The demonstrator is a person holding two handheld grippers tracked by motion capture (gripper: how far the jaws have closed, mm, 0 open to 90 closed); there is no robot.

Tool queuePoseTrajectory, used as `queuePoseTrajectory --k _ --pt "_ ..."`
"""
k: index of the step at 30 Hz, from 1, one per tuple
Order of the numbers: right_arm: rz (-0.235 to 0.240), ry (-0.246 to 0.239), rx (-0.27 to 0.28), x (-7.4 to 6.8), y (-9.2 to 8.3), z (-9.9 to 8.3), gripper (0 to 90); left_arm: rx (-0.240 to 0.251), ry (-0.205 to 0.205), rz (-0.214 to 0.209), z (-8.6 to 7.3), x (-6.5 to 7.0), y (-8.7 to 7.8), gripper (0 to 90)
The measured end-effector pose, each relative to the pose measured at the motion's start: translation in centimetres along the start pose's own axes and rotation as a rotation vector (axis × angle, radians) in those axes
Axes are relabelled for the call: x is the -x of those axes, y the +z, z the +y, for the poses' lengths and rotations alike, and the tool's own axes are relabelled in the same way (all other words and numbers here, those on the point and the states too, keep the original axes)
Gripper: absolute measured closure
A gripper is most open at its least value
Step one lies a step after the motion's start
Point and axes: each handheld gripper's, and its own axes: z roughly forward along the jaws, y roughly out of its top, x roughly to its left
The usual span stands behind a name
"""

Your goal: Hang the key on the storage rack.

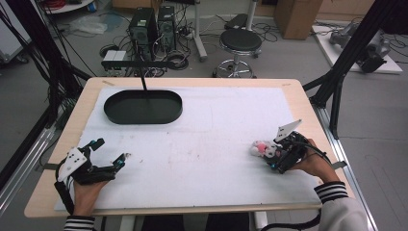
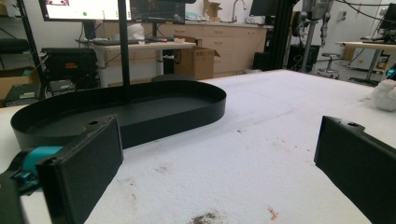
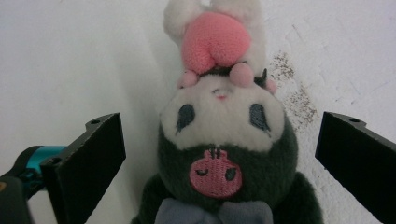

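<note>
Plush toy (image 3: 219,140) is sitting on the white table cover (image 1: 207,159) over on the right side, and the right gripper (image 1: 276,153) is basically on top of it, jaws spread wide with the toy's head dead centre between them, neither pad touching yet as far as I can tell. Its long axis runs straight away from that gripper, dark hood nearest and the pink and white end pointing off. So a plain squeeze should probably catch it across the head. Left gripper (image 1: 111,155) is well apart on the other side, also wide open with nothing in it. The black oval tray (image 1: 143,107) at the back left looks empty.
</note>
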Motion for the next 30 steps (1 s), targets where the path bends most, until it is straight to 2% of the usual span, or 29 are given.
queuePoseTrajectory --k 5,6,8,11,14,24,28,30 --pt "0.008 -0.011 -0.034 -0.04 0.38 0.05 0.7 -0.002 -0.001 0.001 0.01 0.01 0.02 1.7" --pt "0.007 -0.032 -0.038 -0.03 0.48 0.06 0.9 -0.002 0.0 0.0 0.01 0.0 0.02 1.7" --pt "0.001 -0.055 -0.05 -0.21 0.52 0.12 9.2 -0.002 -0.001 0.001 0.01 0.01 0.03 1.7" --pt "-0.016 -0.062 -0.073 -0.14 0.5 0.2 31.0 -0.003 0.0 0.002 0.01 0.02 0.03 1.7" --pt "-0.006 -0.042 -0.067 0.19 0.4 0.2 37.7 -0.003 0.0 0.002 0.01 0.01 0.03 1.7" --pt "-0.008 -0.043 -0.065 0.2 0.23 0.31 42.0 -0.01 0.002 0.003 0.03 -0.02 0.06 1.7" --pt "-0.003 -0.037 -0.036 0.16 -0.06 0.49 42.3 -0.033 -0.002 0.008 0.13 -0.01 0.32 1.7" --pt "-0.005 -0.029 -0.015 0.14 -0.35 0.69 42.3 -0.027 -0.007 -0.003 0.16 -0.07 0.41 1.7"
